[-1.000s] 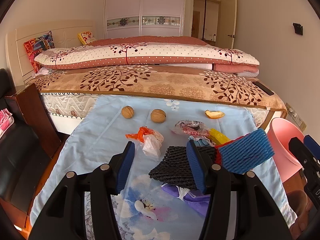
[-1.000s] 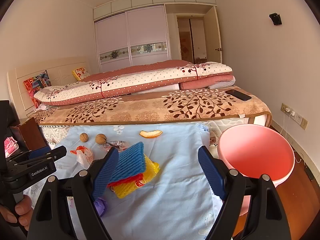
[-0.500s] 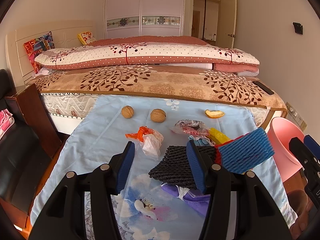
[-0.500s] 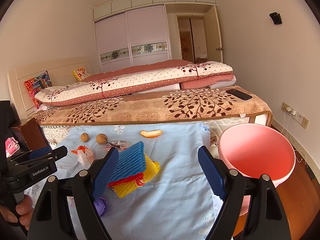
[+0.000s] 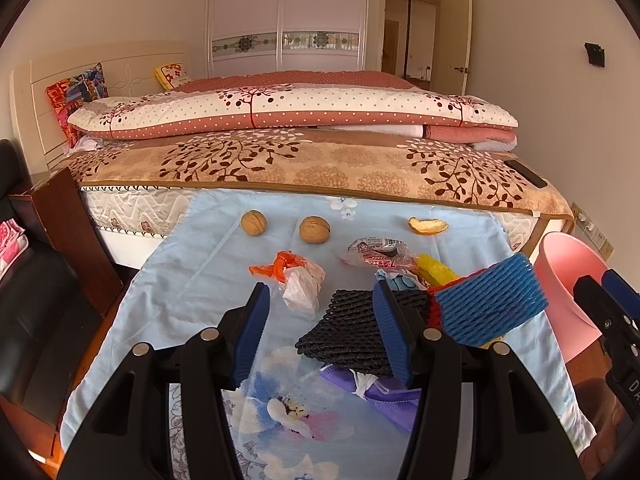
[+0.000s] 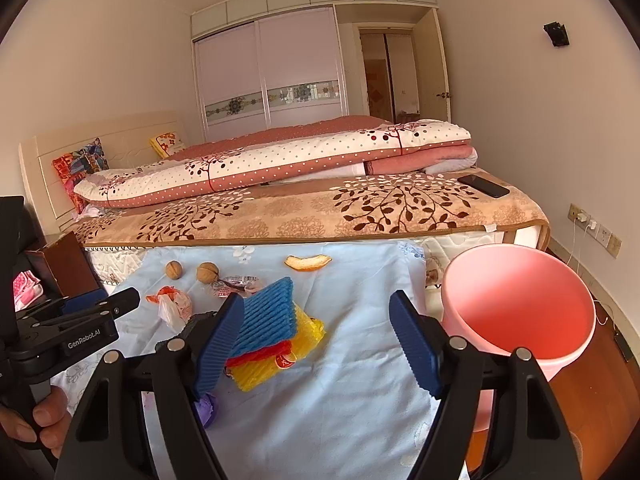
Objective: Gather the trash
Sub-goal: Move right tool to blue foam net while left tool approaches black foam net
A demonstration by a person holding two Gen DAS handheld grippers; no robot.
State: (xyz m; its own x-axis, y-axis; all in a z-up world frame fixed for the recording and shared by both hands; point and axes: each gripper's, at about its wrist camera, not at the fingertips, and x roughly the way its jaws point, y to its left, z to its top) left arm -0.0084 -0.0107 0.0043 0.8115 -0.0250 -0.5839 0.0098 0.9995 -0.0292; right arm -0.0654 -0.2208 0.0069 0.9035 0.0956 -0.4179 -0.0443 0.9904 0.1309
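Right gripper (image 6: 316, 336), jaws wide and just narrowing, empty, faces foam nets (image 6: 268, 320) centre-frame (bin (image 6: 520, 304) right, ready).

Pink bucket (image 6: 516, 308), blue foam net (image 6: 266, 314)

Both grippers are black plastic frames with ribbed blue pads on the fingers (image 5: 256, 332) and round silver screw heads at the joints. The left gripper (image 6: 100, 312), at 9 o'clock in the right view, bears white "GenRobot.AI" lettering.
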